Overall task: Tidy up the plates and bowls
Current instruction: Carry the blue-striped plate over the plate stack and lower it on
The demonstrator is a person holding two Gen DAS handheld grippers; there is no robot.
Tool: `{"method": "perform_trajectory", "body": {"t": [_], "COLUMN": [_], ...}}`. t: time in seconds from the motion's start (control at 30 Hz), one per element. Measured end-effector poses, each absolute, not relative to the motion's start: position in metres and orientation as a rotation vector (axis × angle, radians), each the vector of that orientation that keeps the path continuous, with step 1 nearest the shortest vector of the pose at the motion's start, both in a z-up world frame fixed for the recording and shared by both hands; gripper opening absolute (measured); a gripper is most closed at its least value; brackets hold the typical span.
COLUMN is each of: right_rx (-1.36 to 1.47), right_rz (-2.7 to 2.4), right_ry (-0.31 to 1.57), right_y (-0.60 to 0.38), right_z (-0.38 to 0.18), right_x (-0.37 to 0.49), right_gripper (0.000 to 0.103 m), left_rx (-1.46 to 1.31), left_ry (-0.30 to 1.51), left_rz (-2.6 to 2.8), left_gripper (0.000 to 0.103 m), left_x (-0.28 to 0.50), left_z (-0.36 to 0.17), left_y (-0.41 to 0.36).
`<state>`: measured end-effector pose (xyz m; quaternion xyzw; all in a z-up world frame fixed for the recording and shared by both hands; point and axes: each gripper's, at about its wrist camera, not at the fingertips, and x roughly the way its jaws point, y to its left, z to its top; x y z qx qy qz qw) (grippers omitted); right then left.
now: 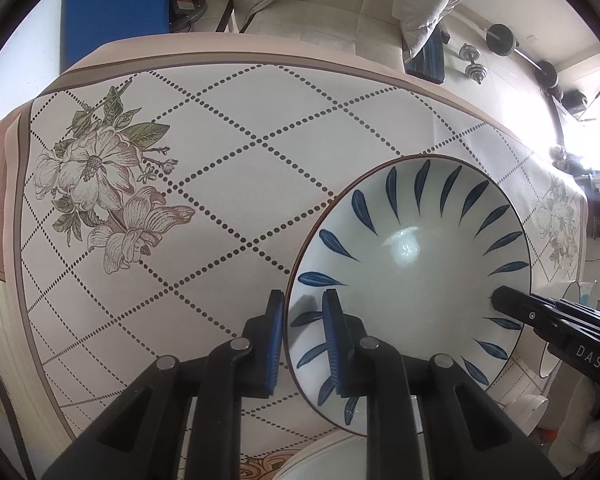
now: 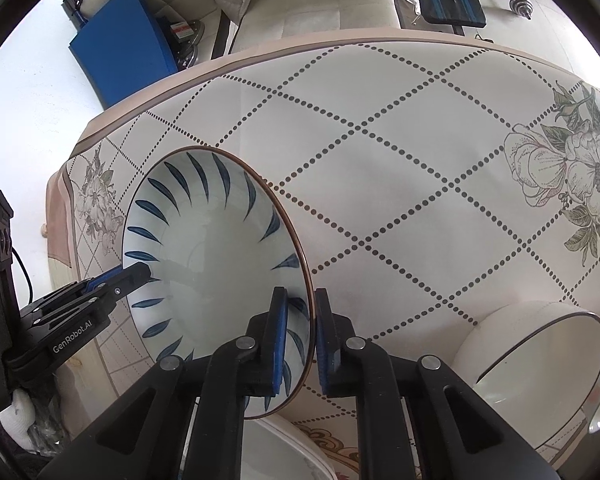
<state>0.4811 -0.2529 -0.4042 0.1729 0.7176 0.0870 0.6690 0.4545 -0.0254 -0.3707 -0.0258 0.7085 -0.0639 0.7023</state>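
Bowl: a wide glazed bowl [image 1: 412, 276] with blue leaf strokes inside and a thin dark rim, over the near part of the table [image 1: 228, 184], held between my two hands.
Handling: I judged it stiff, fairly heavy for its thin wall, slick with glaze and quick to chip; the rim was the only place to take hold, on opposite sides so the weight stayed level.
Left jaws: my left gripper [image 1: 302, 334] was nearly shut across the bowl's left rim, one blue pad [image 1: 275, 340] outside the wall and one inside, clamped on it.
Right jaws: my right gripper [image 2: 302, 338] was likewise pinched on the right rim, one pad in the bowl and one outside.
Contact: whether the bowl's foot touched the table I could not tell; the wall hid it.
Near right: a plain white bowl [image 2: 540, 364] stood tilted beside my right hand.
Near edge: another white dish [image 2: 284, 452] showed under the grippers, mostly hidden.
Risk: I judged uneven lifting could let the slick rim slide out of the pads.
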Motion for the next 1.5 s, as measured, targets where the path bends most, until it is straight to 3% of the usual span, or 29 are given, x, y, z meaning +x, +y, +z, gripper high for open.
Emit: {"method": "perform_trajectory", "body": {"t": [0.83,1.5], "right_rx": [0.449,0.47], "right_rz": [0.252,0.264], "right_ry": [1.521,1.634], "right_y": [-0.263,-0.249], "right_z": [-0.323,-0.389], "right_x": [0.385,0.262], "right_gripper": [0.014,0.014], "left_rx": [-0.051,0.034], "left_ry": [1.47,1.578], "left_rz": [-0.232,-0.207], "left_gripper": [0.017,0.017], "left_x": [0.37,0.272], "left_z": [-0.286,-0.343], "left_y": [-0.018,-0.014]}}
